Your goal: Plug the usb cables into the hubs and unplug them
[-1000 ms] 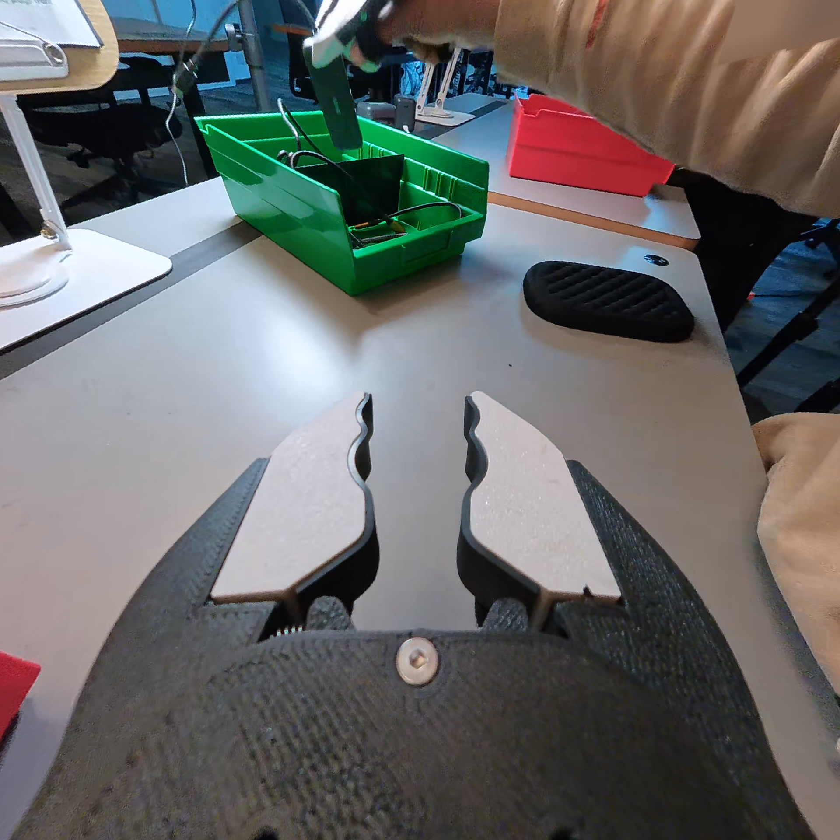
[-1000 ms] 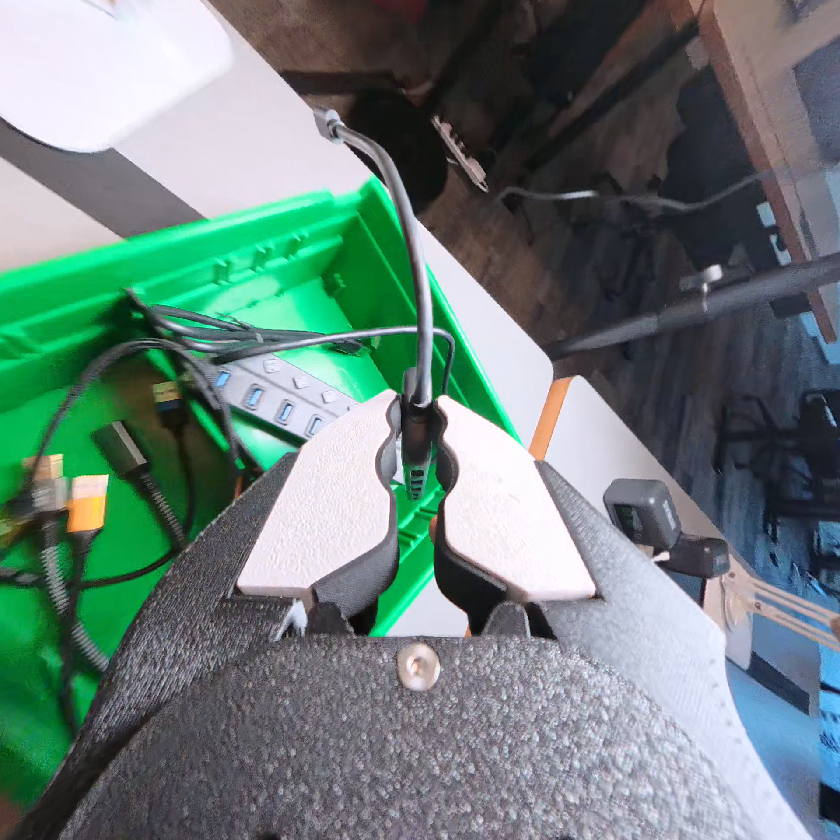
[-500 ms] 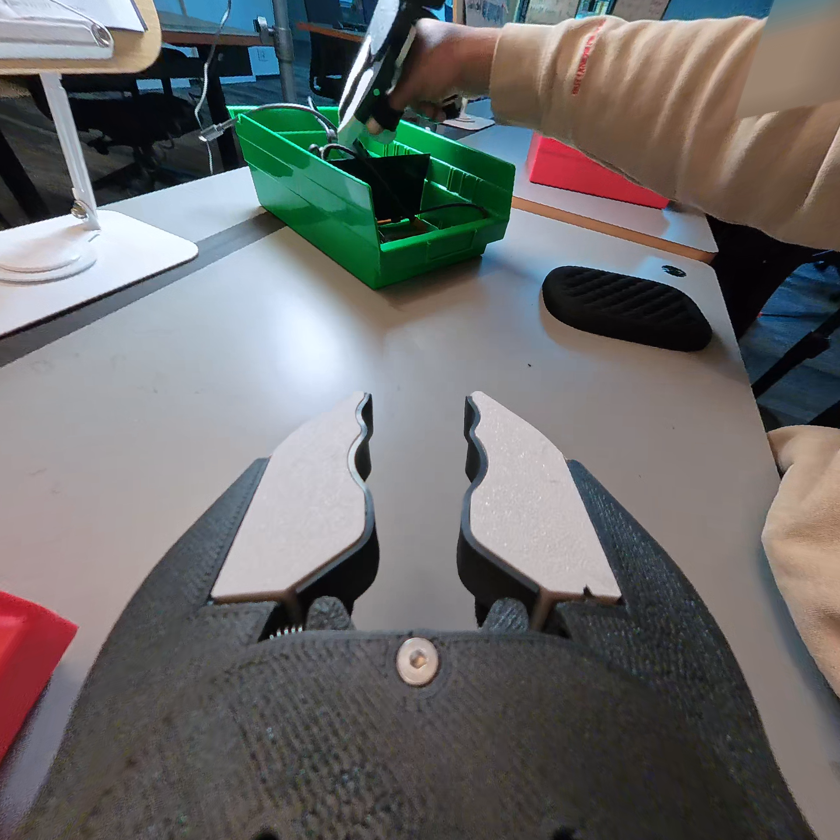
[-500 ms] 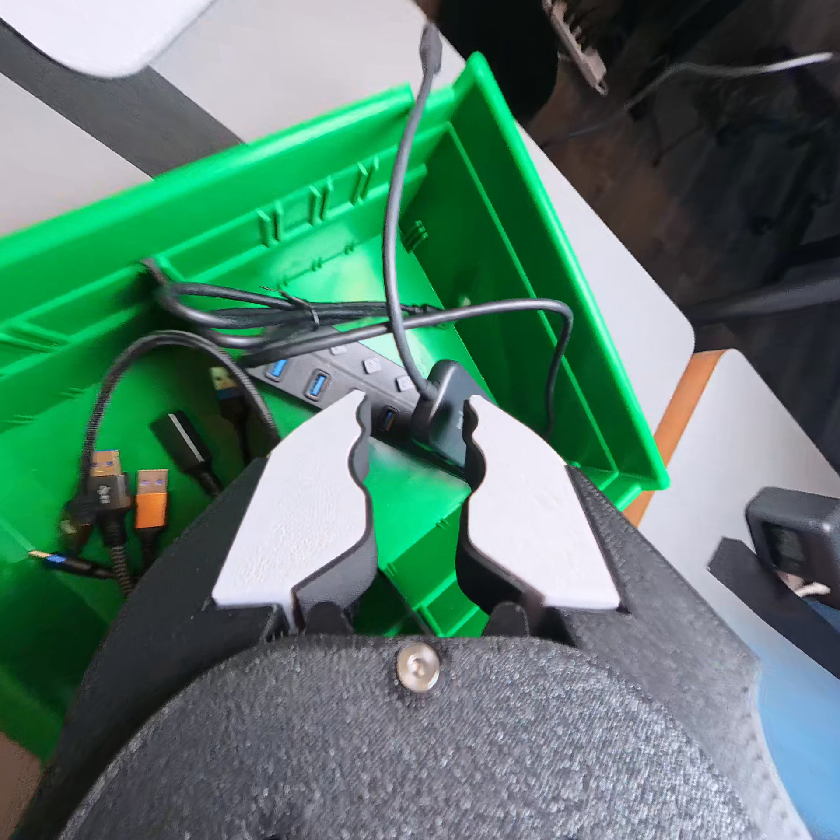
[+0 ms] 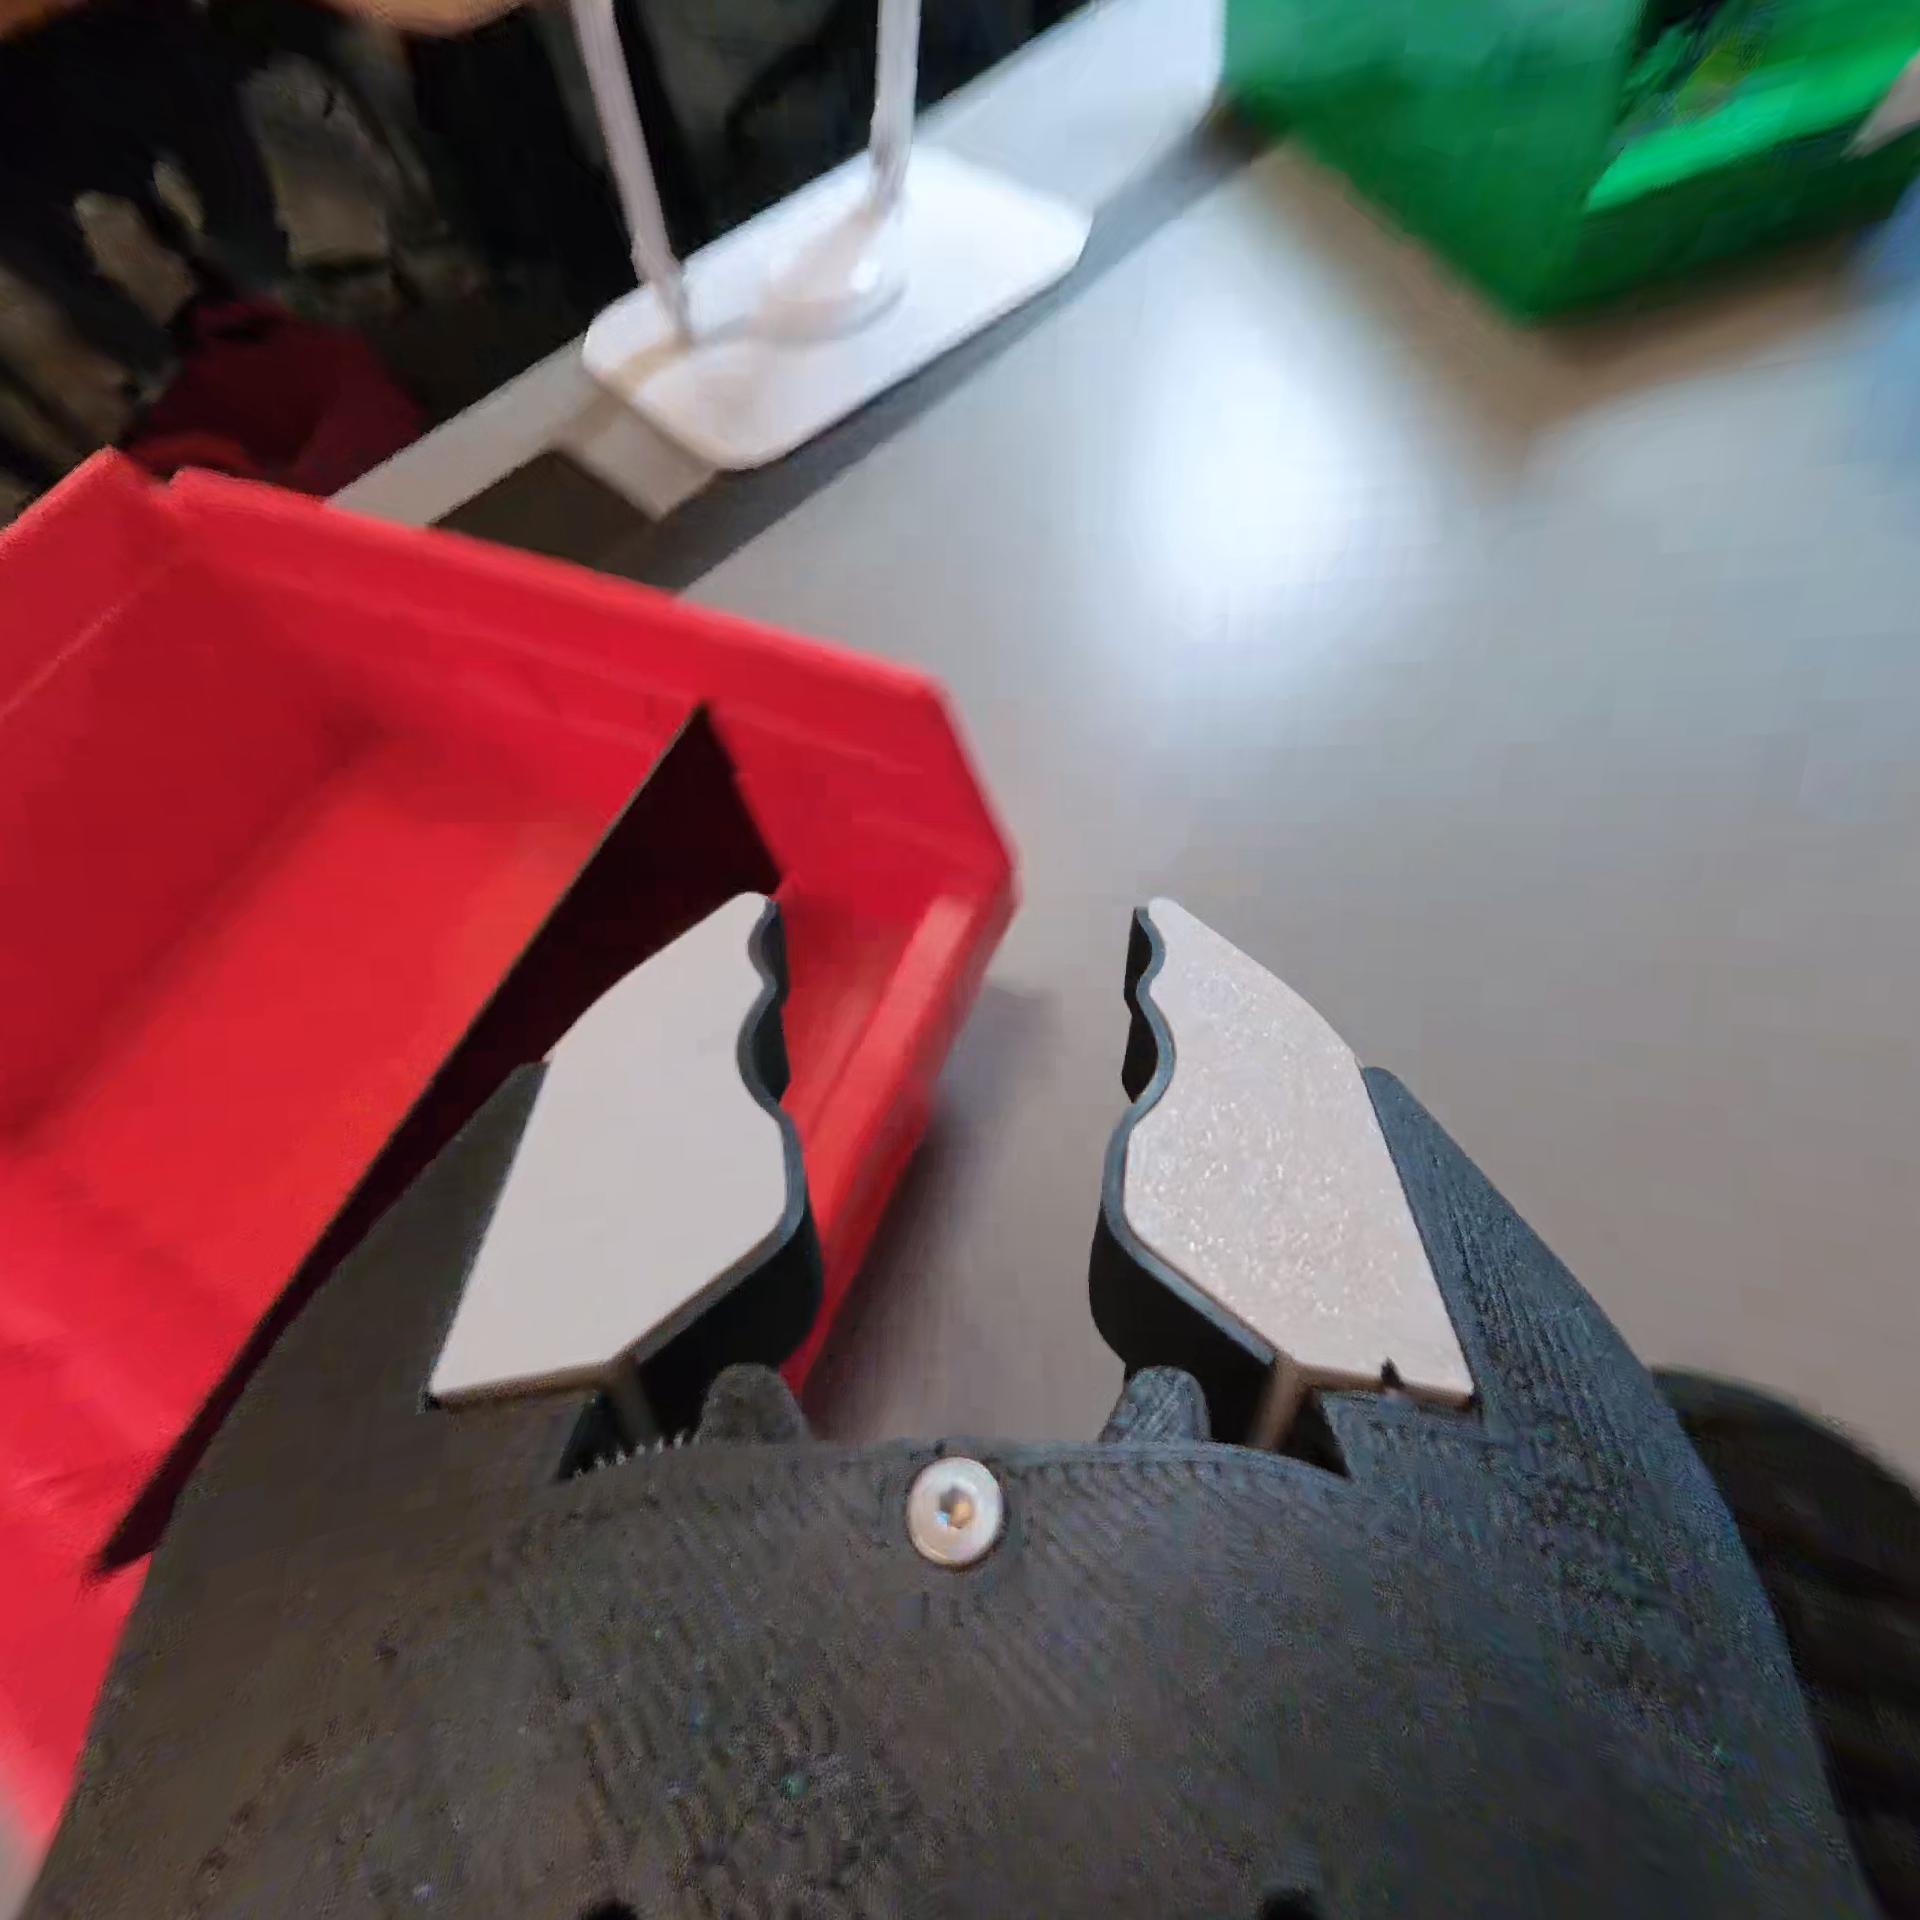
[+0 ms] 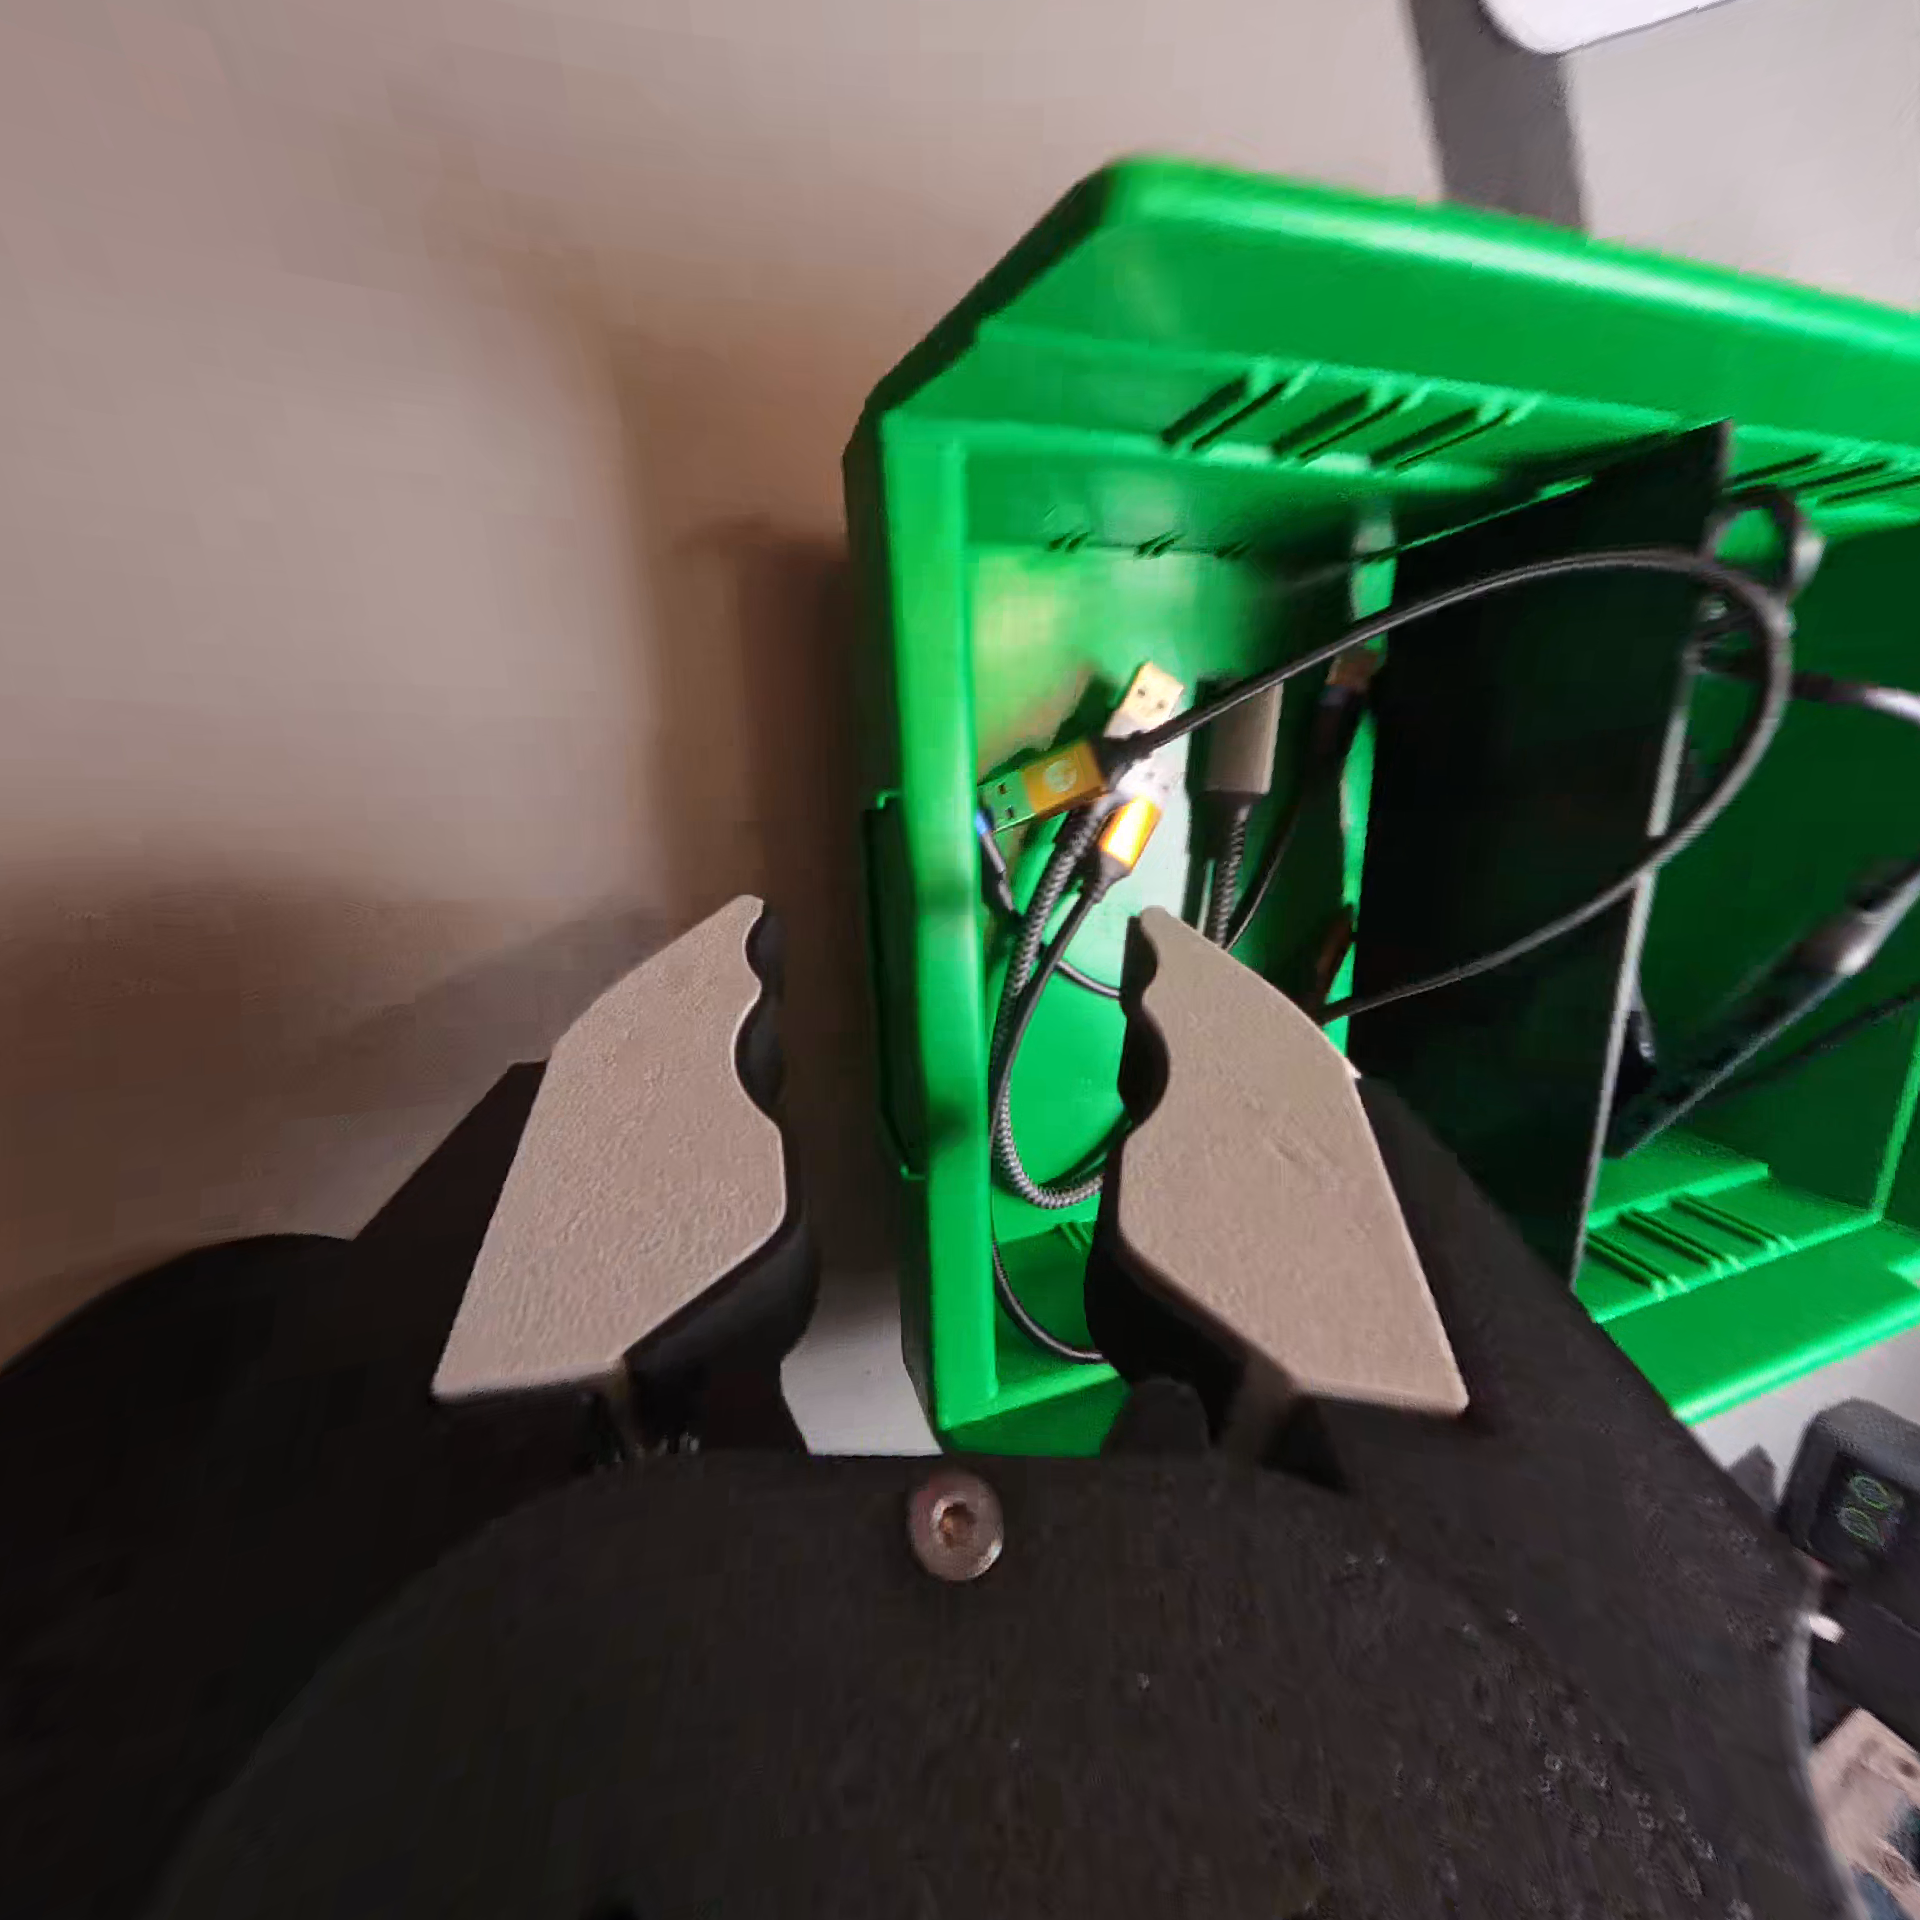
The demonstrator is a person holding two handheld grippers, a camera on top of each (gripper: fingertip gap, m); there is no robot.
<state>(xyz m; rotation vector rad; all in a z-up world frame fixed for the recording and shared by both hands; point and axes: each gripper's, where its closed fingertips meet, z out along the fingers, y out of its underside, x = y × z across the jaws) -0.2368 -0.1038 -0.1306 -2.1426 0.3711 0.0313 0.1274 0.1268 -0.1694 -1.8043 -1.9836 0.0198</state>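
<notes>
My right gripper [image 6: 951,925] is open and empty, above the end wall of the green bin [image 6: 1455,312]. Inside the bin lie several USB cables with orange and gold plugs [image 6: 1060,779] and a thin black cable [image 6: 1558,603] looping over a black divider [image 6: 1507,831]. A dark hub-like piece [image 6: 1849,935] shows blurred behind the divider. My left gripper [image 5: 956,925] is open and empty, over the near corner of a red bin [image 5: 312,831] that has a black divider [image 5: 665,821]. The green bin also shows blurred in the left wrist view [image 5: 1558,135].
A white lamp base [image 5: 831,332] with thin posts stands at the table's far edge. The grey table top [image 5: 1403,675] lies between the red and green bins. A small dark device [image 6: 1860,1507] sits by the green bin's corner.
My right gripper let go of the black cable plug, opened wide and swung to the bin's other end. My left gripper turned left toward the red bin and opened wider.
</notes>
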